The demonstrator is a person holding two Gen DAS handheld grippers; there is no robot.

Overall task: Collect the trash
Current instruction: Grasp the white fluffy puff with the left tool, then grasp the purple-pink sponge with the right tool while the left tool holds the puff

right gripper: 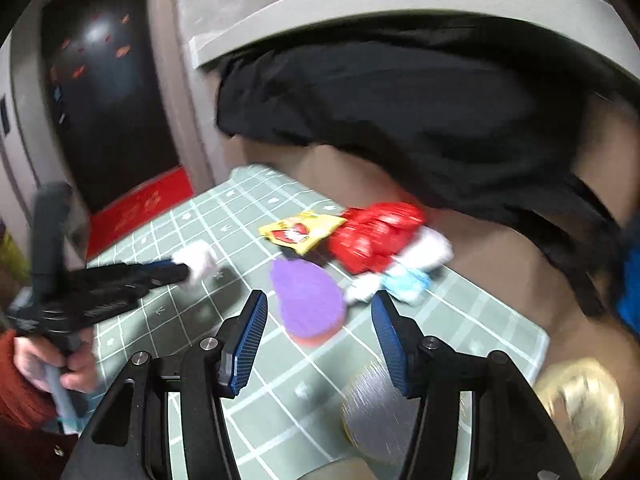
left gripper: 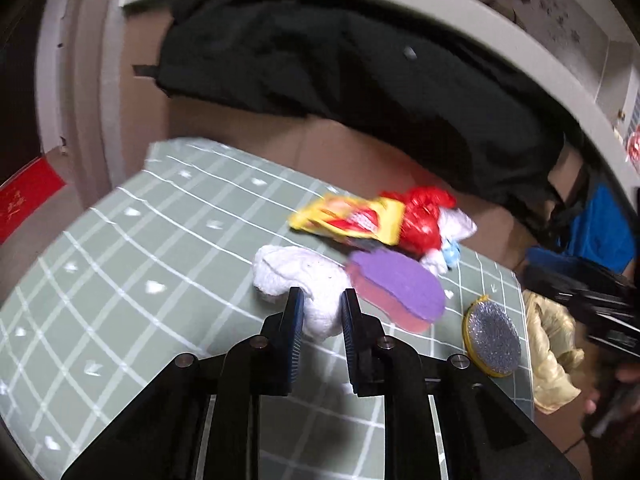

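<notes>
On the green checked tablecloth [left gripper: 120,260] lies a white crumpled tissue wad [left gripper: 280,272]. My left gripper [left gripper: 320,304] is shut on its near end; the right wrist view shows the same tissue [right gripper: 198,258] at the left gripper's tip [right gripper: 186,270]. My right gripper [right gripper: 318,300] stands open above a purple sponge [right gripper: 306,300], touching nothing. Behind the sponge lie a yellow snack wrapper [right gripper: 300,232], a red plastic bag [right gripper: 376,236], more white tissue [right gripper: 432,252] and a pale blue scrap [right gripper: 404,284].
A silver scouring pad with a yellow rim [left gripper: 492,338] lies near the table's right edge. A yellowish plastic bag [left gripper: 548,340] hangs beside that edge. A black garment [left gripper: 360,68] drapes over the surface behind. A hand in a red sleeve [right gripper: 76,364] holds the left gripper.
</notes>
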